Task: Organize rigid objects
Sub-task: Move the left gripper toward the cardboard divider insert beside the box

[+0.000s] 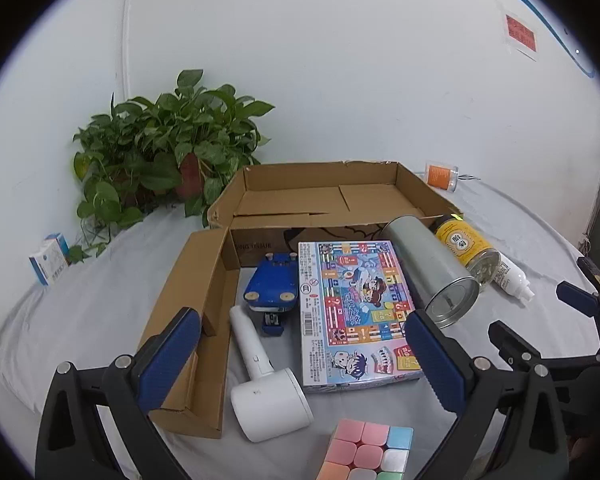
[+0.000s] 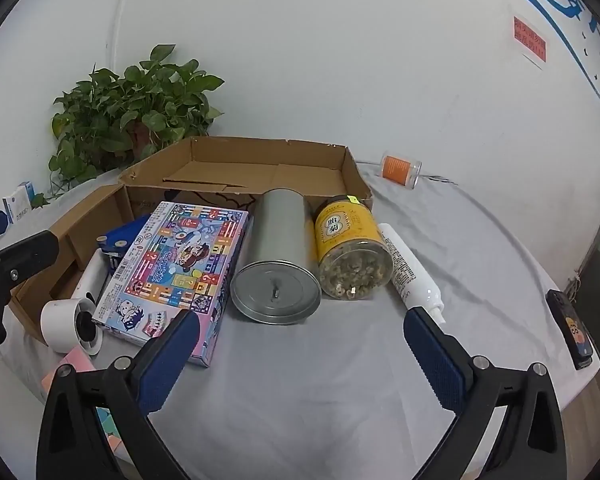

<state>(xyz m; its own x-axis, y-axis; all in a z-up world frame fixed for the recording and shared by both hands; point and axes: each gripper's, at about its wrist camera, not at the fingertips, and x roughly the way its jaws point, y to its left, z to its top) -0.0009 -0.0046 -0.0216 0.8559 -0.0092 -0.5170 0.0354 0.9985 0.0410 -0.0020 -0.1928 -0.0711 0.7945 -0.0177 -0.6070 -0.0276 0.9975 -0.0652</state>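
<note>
An open cardboard box (image 1: pixel 320 196) (image 2: pixel 240 168) lies at the back of the table. In front of it lie a colourful game box (image 1: pixel 356 312) (image 2: pixel 176 272), a silver tin (image 1: pixel 432 272) (image 2: pixel 280 264), a yellow-labelled jar (image 1: pixel 468 248) (image 2: pixel 352 248), a white tube (image 1: pixel 512 276) (image 2: pixel 408 268), a blue stapler (image 1: pixel 272 284) (image 2: pixel 118 242), a white handheld device (image 1: pixel 264 384) (image 2: pixel 76 320) and a pastel cube (image 1: pixel 364 452). My left gripper (image 1: pixel 300 356) is open above the game box and white device. My right gripper (image 2: pixel 300 356) is open in front of the tin.
A potted plant (image 1: pixel 164 152) (image 2: pixel 128 112) stands at the back left with a small blue-white carton (image 1: pixel 50 258) (image 2: pixel 18 200) beside it. An orange-labelled container (image 1: pixel 442 176) (image 2: pixel 400 170) lies at the back right. A phone (image 2: pixel 572 328) lies near the right table edge.
</note>
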